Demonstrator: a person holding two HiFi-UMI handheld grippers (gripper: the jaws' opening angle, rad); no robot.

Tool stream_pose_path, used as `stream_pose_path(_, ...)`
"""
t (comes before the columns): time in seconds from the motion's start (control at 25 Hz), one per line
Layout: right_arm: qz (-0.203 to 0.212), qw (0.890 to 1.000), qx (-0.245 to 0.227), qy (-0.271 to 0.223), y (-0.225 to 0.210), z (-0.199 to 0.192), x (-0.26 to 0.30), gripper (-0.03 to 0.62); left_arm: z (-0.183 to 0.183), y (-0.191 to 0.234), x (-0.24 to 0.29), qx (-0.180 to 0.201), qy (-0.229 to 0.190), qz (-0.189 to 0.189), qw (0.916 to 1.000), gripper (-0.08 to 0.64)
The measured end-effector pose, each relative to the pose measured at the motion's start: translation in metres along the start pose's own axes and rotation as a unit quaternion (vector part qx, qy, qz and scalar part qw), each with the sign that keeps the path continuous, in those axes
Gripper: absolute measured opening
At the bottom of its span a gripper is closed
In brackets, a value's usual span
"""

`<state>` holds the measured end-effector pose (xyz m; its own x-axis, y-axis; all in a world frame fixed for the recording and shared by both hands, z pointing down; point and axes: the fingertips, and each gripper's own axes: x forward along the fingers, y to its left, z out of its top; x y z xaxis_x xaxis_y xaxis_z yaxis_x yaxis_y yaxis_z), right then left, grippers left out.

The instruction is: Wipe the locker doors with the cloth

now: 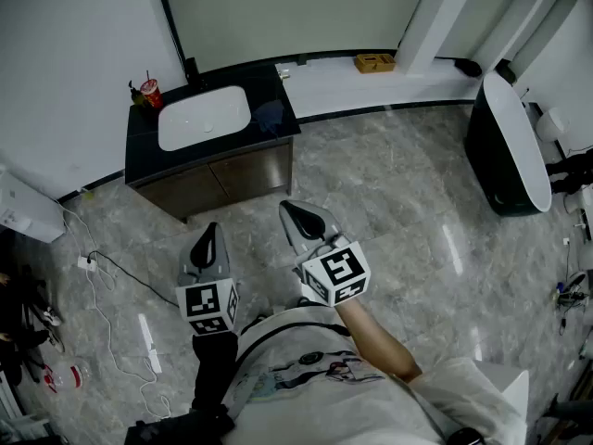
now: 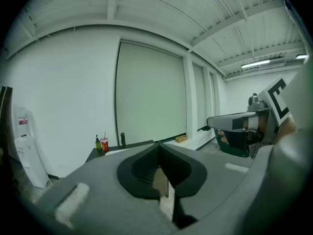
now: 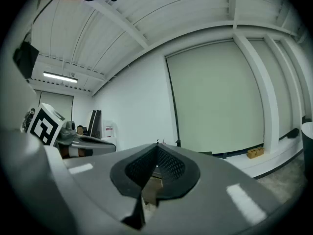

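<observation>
A dark blue cloth lies on the black vanity counter, right of the white sink. Below the counter are the brown cabinet doors. Both grippers hang over the grey floor in front of the vanity, about a step back from it. My left gripper is shut with nothing in it, its tips meeting in its own view. My right gripper stands beside it, also shut and empty. Each gripper shows at the edge of the other's view.
A red cup and a small bottle stand at the counter's left corner. A black-and-white bathtub is at the right. A cardboard box sits on the white ledge. A white cable trails over the floor at the left.
</observation>
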<state>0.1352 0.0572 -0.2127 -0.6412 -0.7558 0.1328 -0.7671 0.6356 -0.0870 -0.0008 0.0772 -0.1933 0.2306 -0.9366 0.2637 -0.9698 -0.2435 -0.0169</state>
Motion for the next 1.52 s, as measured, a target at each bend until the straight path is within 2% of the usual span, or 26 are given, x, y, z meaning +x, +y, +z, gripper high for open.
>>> stream_pose_path(0.4, 0.003, 1.0, -0.001, -0.007, -0.006, 0.003, -0.002, 0.002, 0.004, -0.009, 0.003, 0.0, -0.004, 0.003, 1.0, 0.0)
stream_pose_path(0.88, 0.008, 1.0, 0.026, -0.012, -0.029, -0.008, -0.016, 0.003, -0.005, -0.025, 0.008, -0.001, 0.012, 0.019, 0.9998, 0.0)
stream_pose_path(1.28, 0.044, 0.997, 0.059, 0.014, -0.045, -0.031, -0.017, 0.005, -0.027, -0.04, 0.019, -0.011, 0.047, 0.04, 0.998, 0.0)
stream_pose_path(1.52, 0.047, 0.995, 0.077, 0.046, -0.049, -0.057, 0.015, 0.005, -0.043, -0.011, 0.034, -0.018, 0.069, 0.053, 0.996, 0.0)
